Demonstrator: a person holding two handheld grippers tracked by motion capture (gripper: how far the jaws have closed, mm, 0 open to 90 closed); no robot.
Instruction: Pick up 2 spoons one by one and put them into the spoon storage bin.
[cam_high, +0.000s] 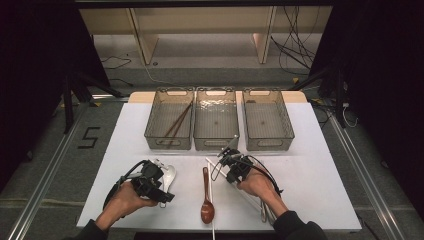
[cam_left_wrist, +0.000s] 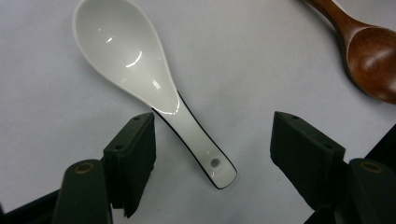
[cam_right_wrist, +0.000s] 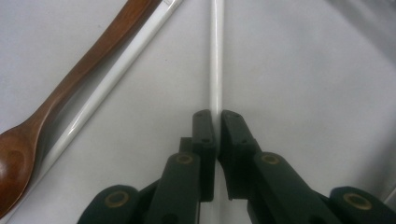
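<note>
- While the right gripper (cam_right_wrist: 215, 116) is pinching a white chopstick (cam_right_wrist: 216, 56) between its closed jaws, the right gripper view is showing the stick running straight up from the jaw tips across the white table (cam_right_wrist: 317, 79).
- In that same view a second white chopstick (cam_right_wrist: 112, 79) is lying at a slant to the left, well apart from the jaws, right alongside a brown wooden spoon (cam_right_wrist: 60, 100).
- The left gripper (cam_left_wrist: 212, 140) is holding its jaws wide apart, and the left gripper view is showing the handle of a white ceramic spoon (cam_left_wrist: 140, 74) lying on the table between them, touching neither jaw.
- The left gripper view is also catching the bowl of the wooden spoon (cam_left_wrist: 369, 56) at its upper right corner, well apart from the ceramic spoon.
- The high view is adding the wider layout: the left gripper (cam_high: 159, 187) is sitting at the front left of the table (cam_high: 320, 170) over the ceramic spoon (cam_high: 170, 175), and the right gripper (cam_high: 227, 152) is sitting right of centre.
- There the wooden spoon (cam_high: 206, 197) is lying between the two grippers, its bowl toward the front edge.
- Three clear bins are standing in a row at the far side; the left bin (cam_high: 169, 120) is holding dark chopsticks (cam_high: 177, 122), while the middle bin (cam_high: 216, 120) and right bin (cam_high: 267, 120) are standing beside it.
</note>
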